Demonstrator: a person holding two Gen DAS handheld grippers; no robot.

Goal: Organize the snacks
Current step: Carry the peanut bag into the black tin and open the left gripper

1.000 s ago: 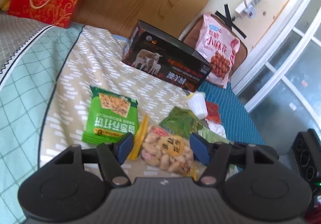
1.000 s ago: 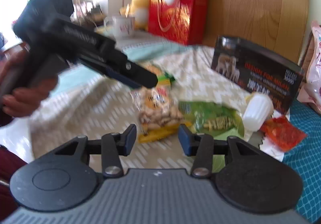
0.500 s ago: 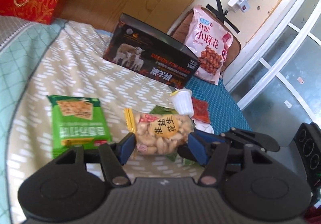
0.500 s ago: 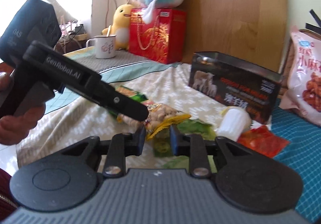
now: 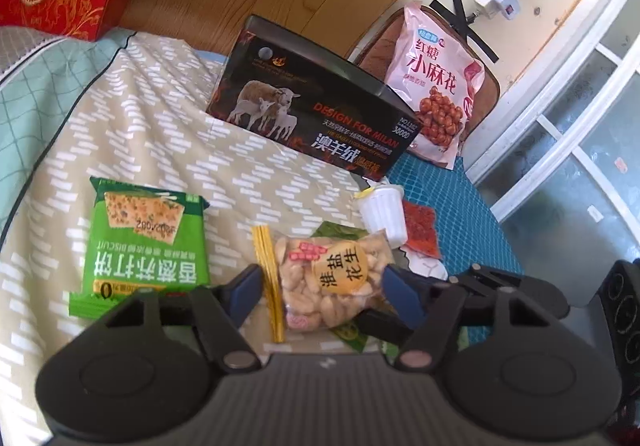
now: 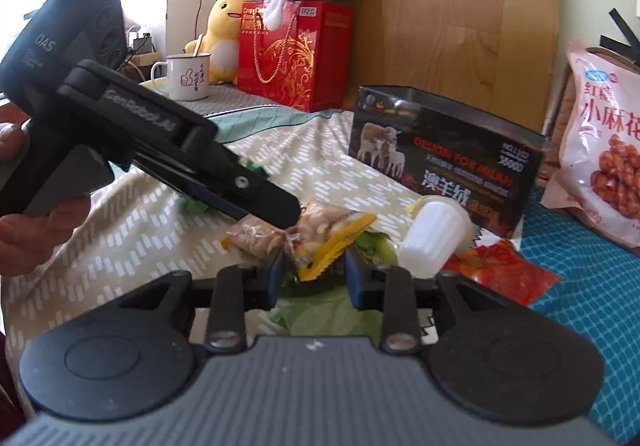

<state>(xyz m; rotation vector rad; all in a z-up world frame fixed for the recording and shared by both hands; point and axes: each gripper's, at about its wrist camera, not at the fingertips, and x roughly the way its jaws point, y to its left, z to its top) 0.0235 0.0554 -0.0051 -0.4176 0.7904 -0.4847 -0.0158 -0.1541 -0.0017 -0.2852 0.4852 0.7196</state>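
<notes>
A clear bag of salted peanuts (image 5: 332,278) with a yellow seam lies on the patterned bedspread (image 5: 168,150). My left gripper (image 5: 324,286) is shut on it, one pad against each side. In the right wrist view the peanut bag (image 6: 320,222) bunches up under the left gripper (image 6: 286,214), which a hand holds. My right gripper (image 6: 315,274) is opening. The bag's yellow seam and a green packet (image 6: 372,242) sit between its fingers, and the pads do not press on them. A green cracker packet (image 5: 144,246) lies to the left.
A white jelly cup (image 6: 436,238) and a red sachet (image 6: 500,274) lie just right of the peanuts. Behind them stands an open black box (image 6: 440,158), with a pink snack bag (image 6: 604,150) to its right. A red gift bag (image 6: 292,54), a mug (image 6: 188,76) and plush toys stand at the back.
The left gripper's fingers have come in against the peanut bag, which now looks bunched. The right gripper narrowed to almost shut half a second ago and has since widened.
</notes>
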